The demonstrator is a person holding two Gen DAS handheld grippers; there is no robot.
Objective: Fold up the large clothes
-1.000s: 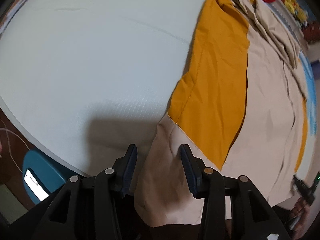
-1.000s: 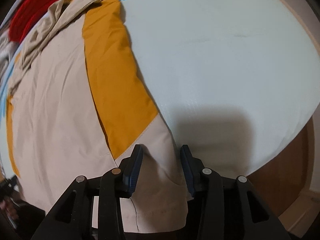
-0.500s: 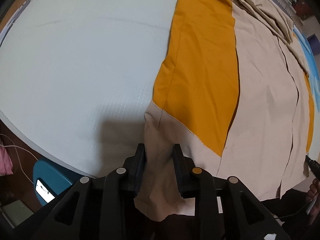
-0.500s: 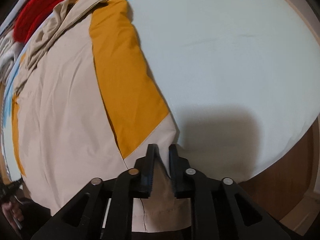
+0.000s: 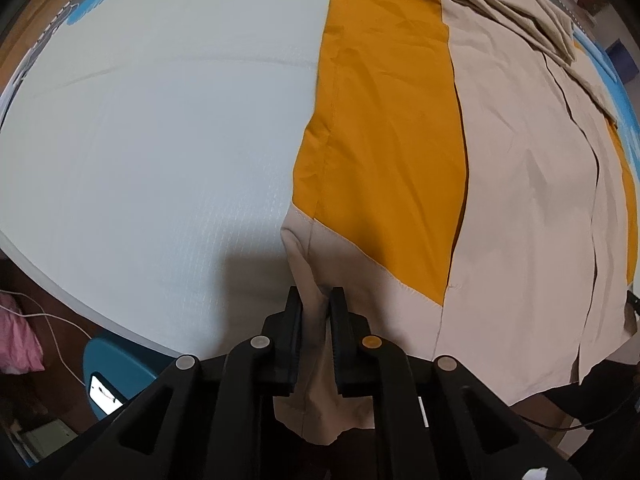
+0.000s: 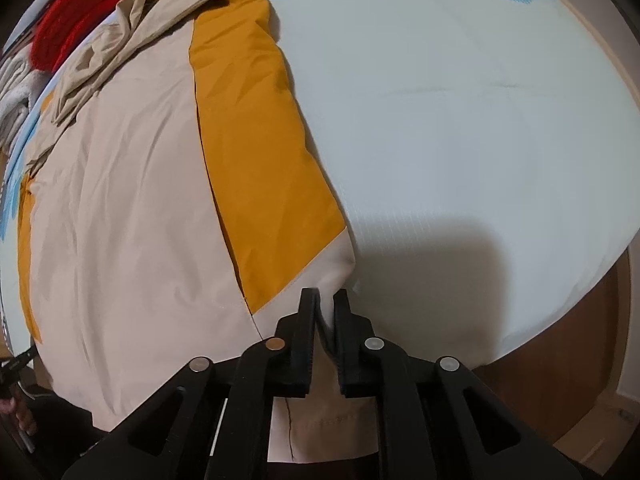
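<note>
So, quick rundown:
Left wrist view: left gripper (image 5: 315,300) points down, its fingers (image 5: 294,312) closing and already pinching a fold of the beige-and-mustard garment (image 5: 520,184) at its near hem.
Garment spot: spread flat on the pale bed (image 5: 160,140), hem hanging over the edge.
Right wrist view: right gripper (image 6: 326,304) closing too, fingers (image 6: 308,320) clamped on the garment's (image 6: 132,200) opposite hem corner.
Background: red cloth (image 6: 76,8) up top.

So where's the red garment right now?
Only the right wrist view shows the red garment: top left, at the bed's far end, just beyond the jacket's bunched beige collar.
</note>
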